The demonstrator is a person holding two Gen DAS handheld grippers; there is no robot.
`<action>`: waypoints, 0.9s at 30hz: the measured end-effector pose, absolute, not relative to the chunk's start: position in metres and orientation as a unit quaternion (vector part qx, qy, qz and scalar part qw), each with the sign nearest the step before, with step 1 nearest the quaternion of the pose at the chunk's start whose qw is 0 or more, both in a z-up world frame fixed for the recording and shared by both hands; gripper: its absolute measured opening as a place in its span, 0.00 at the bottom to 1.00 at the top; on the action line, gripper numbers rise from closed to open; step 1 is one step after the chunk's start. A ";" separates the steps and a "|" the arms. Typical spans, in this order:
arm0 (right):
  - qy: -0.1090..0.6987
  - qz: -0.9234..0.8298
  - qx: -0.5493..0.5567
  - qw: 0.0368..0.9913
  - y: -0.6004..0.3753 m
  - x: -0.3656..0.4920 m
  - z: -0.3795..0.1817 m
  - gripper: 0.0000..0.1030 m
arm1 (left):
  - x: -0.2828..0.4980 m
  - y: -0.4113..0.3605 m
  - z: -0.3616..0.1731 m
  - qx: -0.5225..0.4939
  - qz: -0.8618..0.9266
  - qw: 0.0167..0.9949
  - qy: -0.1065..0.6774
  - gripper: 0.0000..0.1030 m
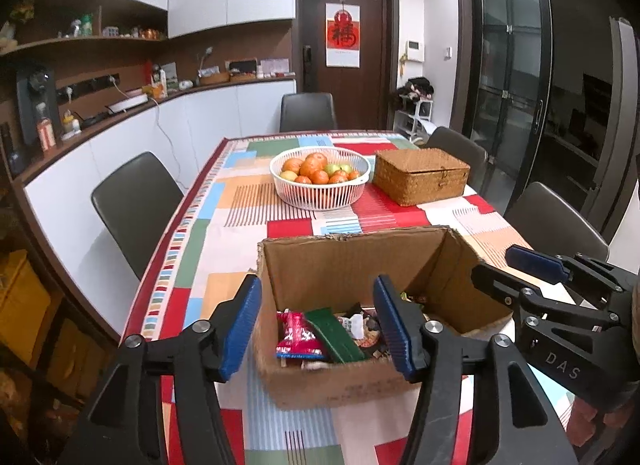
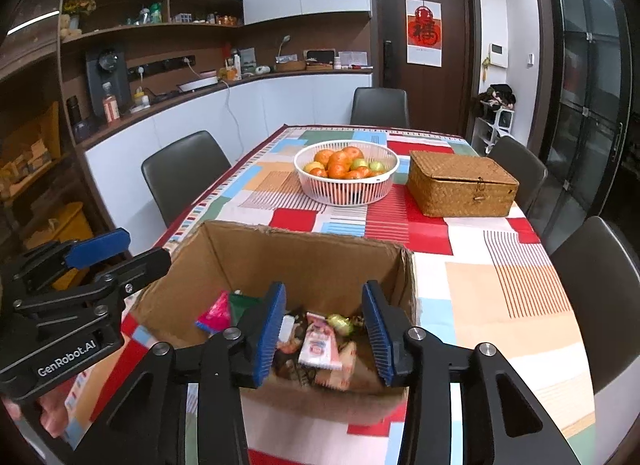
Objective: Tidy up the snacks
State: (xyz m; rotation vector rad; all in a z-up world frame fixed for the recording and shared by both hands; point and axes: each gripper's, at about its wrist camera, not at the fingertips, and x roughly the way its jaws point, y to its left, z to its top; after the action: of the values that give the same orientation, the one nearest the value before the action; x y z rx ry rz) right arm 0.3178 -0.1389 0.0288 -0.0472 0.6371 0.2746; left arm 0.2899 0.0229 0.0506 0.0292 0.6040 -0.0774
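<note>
An open cardboard box [image 1: 344, 261] stands near the front of the table and holds several snack packets. Among them are a red packet [image 1: 298, 335] and a dark green one [image 1: 336, 335]. My left gripper [image 1: 318, 329] is open; its left pad sits outside the box's left wall and its right pad over the inside. My right gripper [image 2: 325, 335] hangs open over the box [image 2: 304, 261], above a white and pink packet [image 2: 318, 345] and a gold-wrapped sweet [image 2: 340, 323]. A pink packet [image 2: 218, 311] lies at the left. Neither gripper grips anything. Each shows in the other's view: the right gripper [image 1: 508, 265], the left gripper [image 2: 132, 253].
Beyond the box, a white fruit basket [image 1: 320, 197] with oranges and green fruit stands mid-table. A lidded wicker box [image 1: 420, 175] sits to its right. A patchwork tablecloth [image 1: 224, 241] covers the table, and dark chairs [image 1: 136, 205] stand around it. Counter and cabinets run along the left.
</note>
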 end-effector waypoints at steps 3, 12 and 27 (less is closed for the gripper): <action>0.301 0.133 -0.021 0.944 -0.144 0.297 0.034 0.48 | 0.266 0.022 0.055 0.012 -0.034 0.957 0.288 0.61; 0.262 0.117 -0.028 0.957 -0.159 0.225 0.049 0.71 | 0.194 0.015 0.061 0.003 -0.028 0.963 0.269 0.79; 0.248 0.073 -0.021 0.966 -0.193 0.135 0.049 0.81 | 0.108 -0.004 0.060 0.034 0.000 0.969 0.245 0.98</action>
State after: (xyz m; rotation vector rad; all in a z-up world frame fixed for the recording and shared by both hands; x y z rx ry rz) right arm 0.1352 -0.1935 0.0491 -0.0424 0.5011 0.1486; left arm 0.1080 -0.0040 0.0598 0.0687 0.4953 -0.0003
